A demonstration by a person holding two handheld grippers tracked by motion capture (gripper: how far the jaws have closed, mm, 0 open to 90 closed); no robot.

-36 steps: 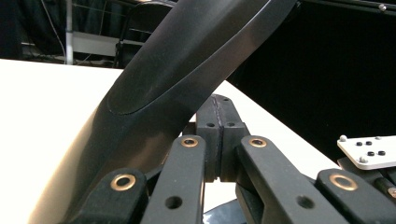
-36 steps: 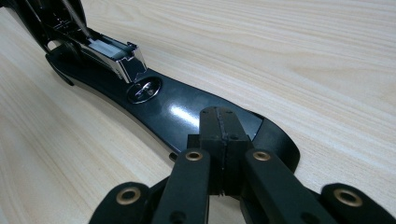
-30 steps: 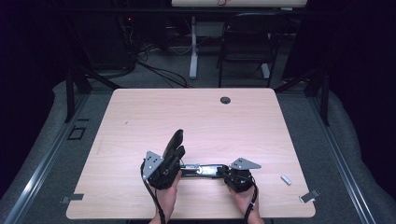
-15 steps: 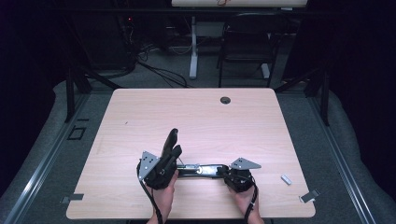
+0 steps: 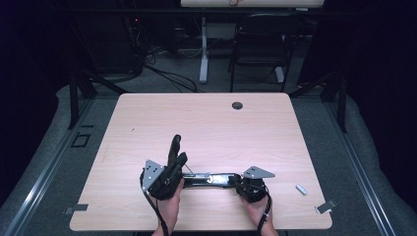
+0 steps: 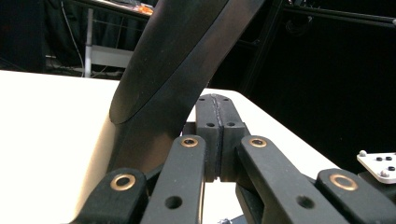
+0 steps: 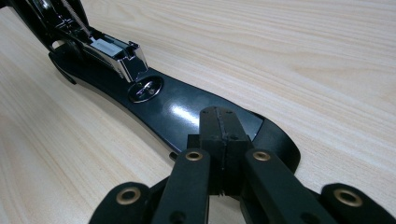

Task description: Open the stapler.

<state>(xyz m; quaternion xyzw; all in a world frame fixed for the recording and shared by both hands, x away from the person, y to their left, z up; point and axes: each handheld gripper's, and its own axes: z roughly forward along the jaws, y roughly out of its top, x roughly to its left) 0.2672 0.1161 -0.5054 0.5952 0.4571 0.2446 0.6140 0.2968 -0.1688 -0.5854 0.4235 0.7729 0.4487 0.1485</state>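
Stapler [image 5: 209, 179]: black, opened out, lying on the near part of the desk [image 5: 206, 123], between the two tongs; its base runs roughly left to right in the high view.
Stapler base [image 7: 187, 112]: flat on the wood, glossy black, with the round metal anvil plate [image 7: 145, 88] in it; the base's rounded end lies right under the tips of the right tongs.
Staple channel [image 7: 109, 53]: the metal magazine stands lifted above the base, its front end just behind the anvil plate, a spring showing farther back.
Stapler top cover [image 5: 174, 150]: swung up and away from the base, pointing toward the far side of the desk; in the left gripper view the cover [image 6: 173, 65] rises steeply just left of the tongs' tips, close beside them; whether it touches them I cannot tell.
Left tongs [image 6: 216, 126]: pads pressed together, nothing between them; they sit at the stapler's hinge end.
Right tongs [image 7: 223, 128]: pads closed tight on each other, gripping nothing; the tips rest over the base's front end, touching it or just above it, I cannot tell which.
Hands: each hand grips its tongs from the near edge of the desk.
Small grey piece [image 5: 301, 189]: lies on the desk to the right of the right tongs, well apart from the stapler.
Grommet [image 5: 237, 105]: a dark round hole near the far edge of the desk.
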